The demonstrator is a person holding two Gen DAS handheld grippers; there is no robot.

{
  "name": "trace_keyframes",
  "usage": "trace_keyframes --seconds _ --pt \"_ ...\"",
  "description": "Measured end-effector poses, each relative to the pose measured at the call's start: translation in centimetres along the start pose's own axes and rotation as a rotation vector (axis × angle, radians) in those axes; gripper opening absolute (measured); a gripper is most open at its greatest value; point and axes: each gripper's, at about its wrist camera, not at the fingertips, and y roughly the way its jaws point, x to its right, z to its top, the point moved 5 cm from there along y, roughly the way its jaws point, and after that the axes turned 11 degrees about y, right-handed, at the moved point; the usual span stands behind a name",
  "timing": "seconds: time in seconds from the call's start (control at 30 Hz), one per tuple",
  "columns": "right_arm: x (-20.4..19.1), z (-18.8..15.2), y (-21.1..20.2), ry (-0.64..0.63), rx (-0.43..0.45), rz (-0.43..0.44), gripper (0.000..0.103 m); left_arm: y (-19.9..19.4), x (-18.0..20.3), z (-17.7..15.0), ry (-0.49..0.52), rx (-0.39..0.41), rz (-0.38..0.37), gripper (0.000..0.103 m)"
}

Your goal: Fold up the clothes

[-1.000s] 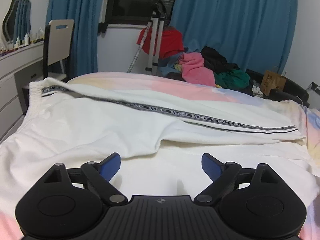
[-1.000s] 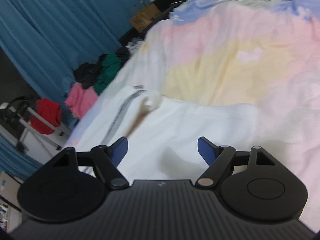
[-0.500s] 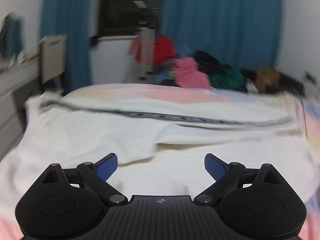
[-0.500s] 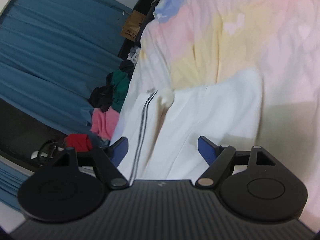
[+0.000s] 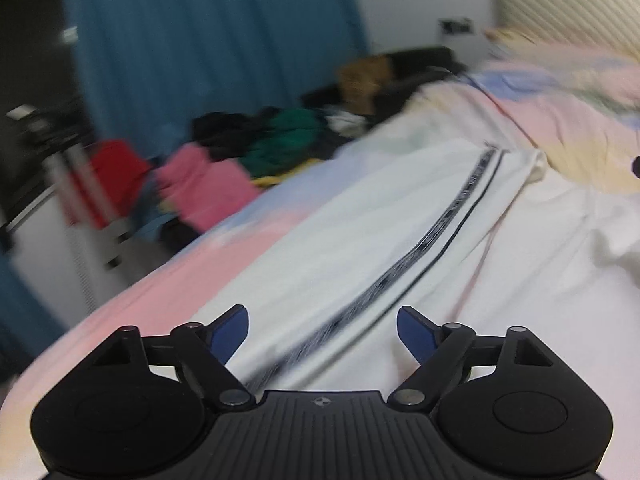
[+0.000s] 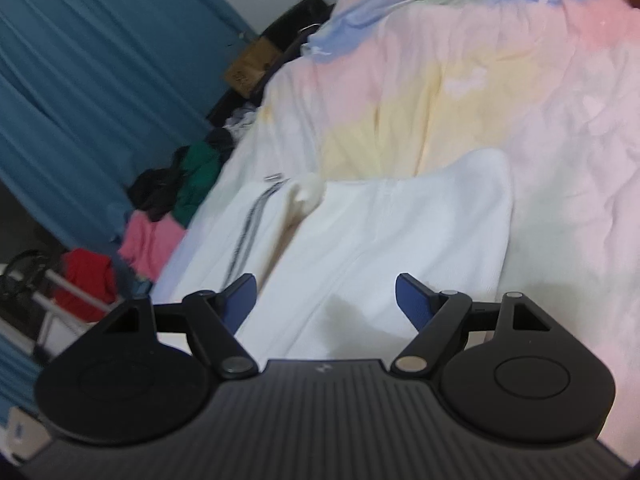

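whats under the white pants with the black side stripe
The white fabric pants with the black side stripe lie spread on the pastel pink, yellow and blue bedspread, which shows all around them. Whatever lies directly beneath the pants is covered.

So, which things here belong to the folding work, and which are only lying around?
For the job:
- white trousers with a dark side stripe
- left gripper, open
- right gripper, open

Just lying about:
- pile of clothes
- cardboard box
- blue curtain
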Motion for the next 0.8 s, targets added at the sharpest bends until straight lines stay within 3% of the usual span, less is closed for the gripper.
trace_keyframes --seconds 0.1,0.17,0.2,0.23,0.27,0.3,0.37,0.43,0.57,0.7,0.8 --pt "0.3 -0.3 2.0 0.002 -0.011 -0.014 0.08 4.7 1.6 1.5 0.092 -0.02 -0.102 0.075" --pt "0.1 -0.6 3.2 -0.017 -0.011 -0.017 0.08 6.8 2.5 1.8 0.121 -0.041 -0.172 0.062" --pt "0.0 -0.6 3.7 -0.028 -0.003 -0.02 0.08 7.8 3.0 1.9 0.135 -0.051 -0.207 0.046" --pt "0.0 -0.6 4.1 -0.036 0.004 -0.023 0.08 8.8 3.4 2.0 0.15 -0.061 -0.242 0.039" --pt "0.0 -0.6 4.5 -0.04 0.009 -0.028 0.08 9.2 3.4 2.1 0.142 -0.055 -0.258 0.035" --pt "0.0 -0.6 4.9 -0.044 0.014 -0.033 0.08 9.1 2.9 2.2 0.112 -0.04 -0.271 0.021" --pt "0.0 -0.6 5.5 -0.049 0.02 -0.04 0.079 8.8 1.6 2.5 0.043 -0.01 -0.299 0.012" --pt "-0.1 -0.8 5.6 -0.048 0.008 -0.038 0.079 8.1 -0.3 3.3 -0.021 0.027 -0.29 0.007" --pt "-0.3 -1.7 4.0 -0.046 -0.01 -0.014 0.08 6.8 -5.0 6.0 -0.157 0.094 -0.239 0.007" --pt "-1.9 -3.2 2.8 -0.154 0.013 0.025 0.079 8.7 -9.2 8.0 -0.224 0.082 -0.093 0.007" --pt "-2.1 -3.6 3.0 -0.16 0.01 0.028 0.079 12.4 -11.2 8.3 -0.253 0.014 0.045 0.007"
